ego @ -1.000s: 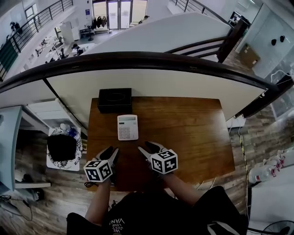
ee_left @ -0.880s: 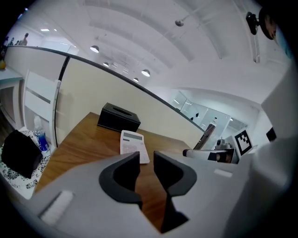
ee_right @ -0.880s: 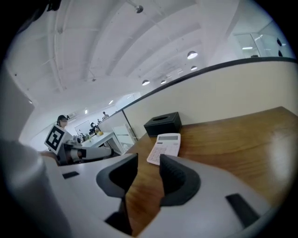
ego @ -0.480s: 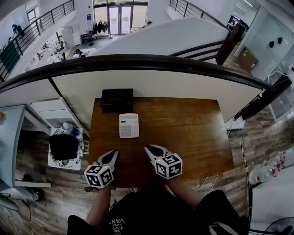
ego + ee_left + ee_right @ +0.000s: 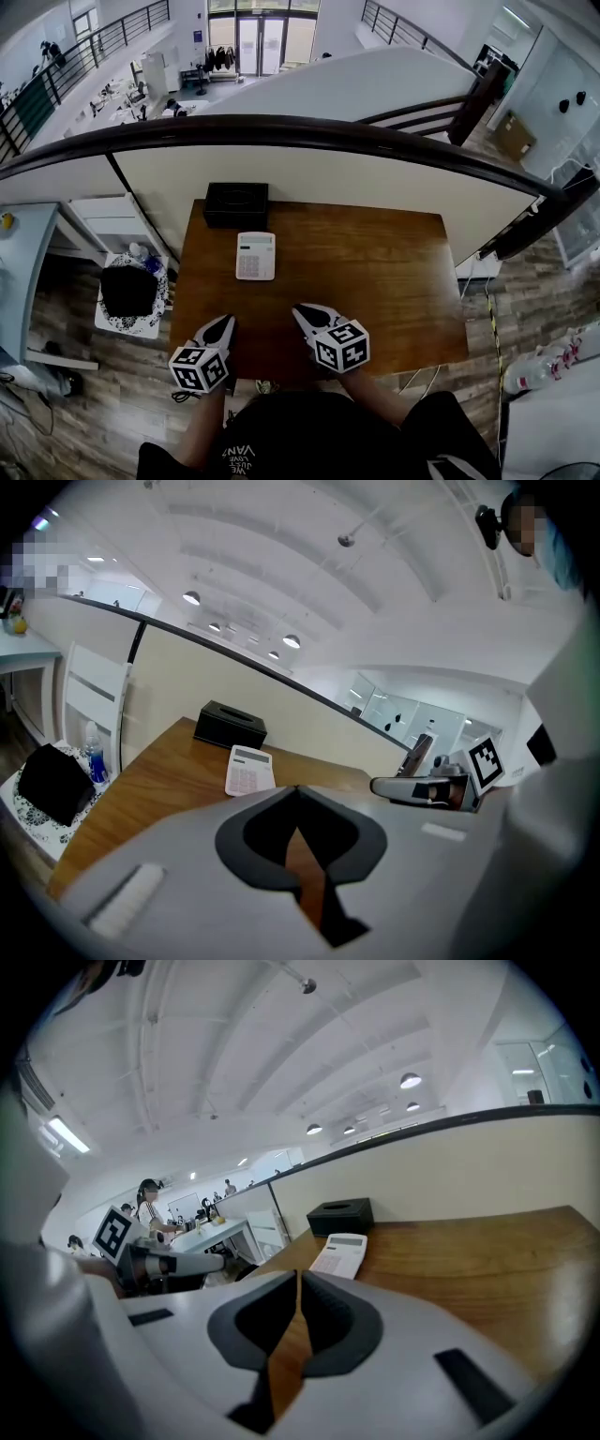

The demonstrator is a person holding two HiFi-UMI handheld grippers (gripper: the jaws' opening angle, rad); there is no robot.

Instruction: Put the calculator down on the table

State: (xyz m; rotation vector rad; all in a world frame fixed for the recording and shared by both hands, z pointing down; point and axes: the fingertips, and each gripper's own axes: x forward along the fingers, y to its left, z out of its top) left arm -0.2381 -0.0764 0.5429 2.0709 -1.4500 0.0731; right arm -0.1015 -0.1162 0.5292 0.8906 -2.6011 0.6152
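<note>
The white calculator lies flat on the wooden table, toward its far left, just in front of a black box. Nothing holds it. It also shows in the left gripper view as the calculator and in the right gripper view as the calculator, well ahead of the jaws. My left gripper hangs over the table's near edge, shut and empty. My right gripper is beside it at the near edge. Its jaws are closing, the tips nearly together, with nothing between them.
A black tissue box stands at the table's far left corner against a cream partition wall. Left of the table, on the floor, a black bag rests on a patterned mat. A white desk is further left.
Both grippers have drawn back from the calculator toward the table's near edge and risen a little. Both pairs of jaws have come together. The calculator stays where it lay.
</note>
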